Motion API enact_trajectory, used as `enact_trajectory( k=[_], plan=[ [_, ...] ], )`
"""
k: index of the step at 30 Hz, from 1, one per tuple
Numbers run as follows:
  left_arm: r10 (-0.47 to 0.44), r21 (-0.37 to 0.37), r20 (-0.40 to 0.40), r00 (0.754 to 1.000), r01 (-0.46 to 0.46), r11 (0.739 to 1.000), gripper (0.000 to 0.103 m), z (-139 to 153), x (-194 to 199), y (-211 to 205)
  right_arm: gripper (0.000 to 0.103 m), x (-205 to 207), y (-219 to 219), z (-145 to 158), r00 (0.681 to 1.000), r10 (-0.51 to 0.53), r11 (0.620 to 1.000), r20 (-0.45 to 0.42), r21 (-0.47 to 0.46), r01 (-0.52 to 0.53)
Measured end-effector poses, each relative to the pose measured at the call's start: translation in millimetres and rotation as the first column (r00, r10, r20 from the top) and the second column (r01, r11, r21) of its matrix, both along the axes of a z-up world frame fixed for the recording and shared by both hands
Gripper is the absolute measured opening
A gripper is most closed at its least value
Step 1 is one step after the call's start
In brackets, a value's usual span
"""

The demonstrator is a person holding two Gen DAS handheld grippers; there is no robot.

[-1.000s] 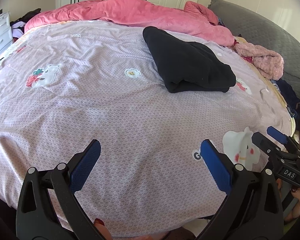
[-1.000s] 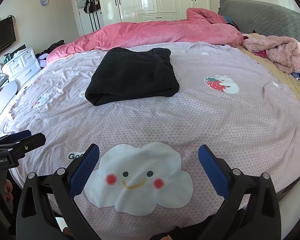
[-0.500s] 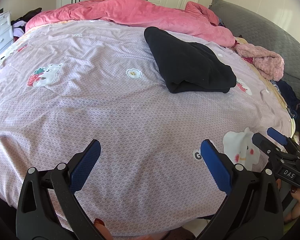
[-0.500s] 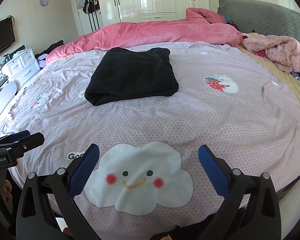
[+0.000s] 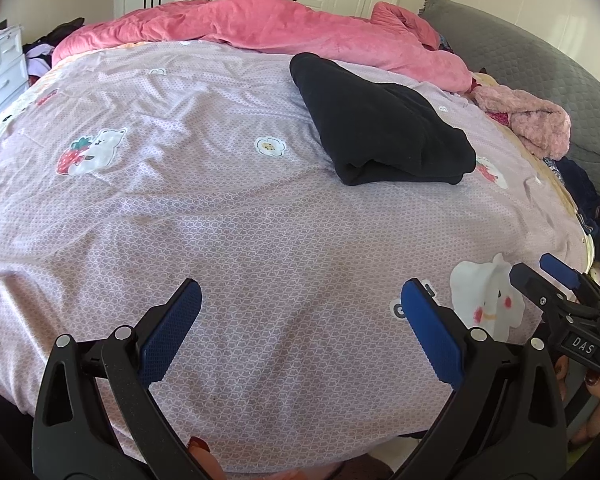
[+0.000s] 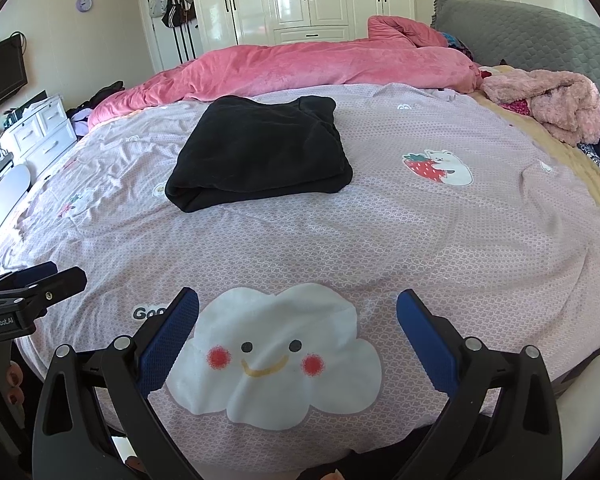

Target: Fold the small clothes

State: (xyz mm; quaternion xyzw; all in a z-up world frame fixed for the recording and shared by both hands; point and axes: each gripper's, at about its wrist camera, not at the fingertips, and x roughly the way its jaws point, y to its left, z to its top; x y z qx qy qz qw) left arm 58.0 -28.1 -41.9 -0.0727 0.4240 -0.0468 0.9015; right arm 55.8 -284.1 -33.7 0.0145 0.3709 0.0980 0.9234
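Left gripper point(image 5: 300, 312) held level and low, jaws spread wide, nothing between the blue pads point(image 5: 170, 332). Right gripper point(image 6: 298, 316) likewise spread wide and empty, held just beside the left. Fingertips point(image 5: 594, 380) with dark-painted nails wrapped under the right gripper's handle; more fingertips point(image 6: 14, 378) under the left's.

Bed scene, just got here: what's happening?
A person holds two grippers at the near edge of the bed. The left gripper and right gripper are both open and empty, above the lilac bedspread. The black garment lies folded mid-bed, untouched. Folding looks done, or between items.
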Motion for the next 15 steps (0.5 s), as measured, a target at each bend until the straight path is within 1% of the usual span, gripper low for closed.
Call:
enact_trajectory(
  k=[15],
  plan=[
    [0.011, 0.021, -0.007, 1.000, -0.011, 1.000, 0.094, -0.8, -0.5, -1.5, 0.099, 0.2, 0.9, 0.4, 1.000, -0.011, 1.000, -0.001, -0.020, 0.011]
  ],
)
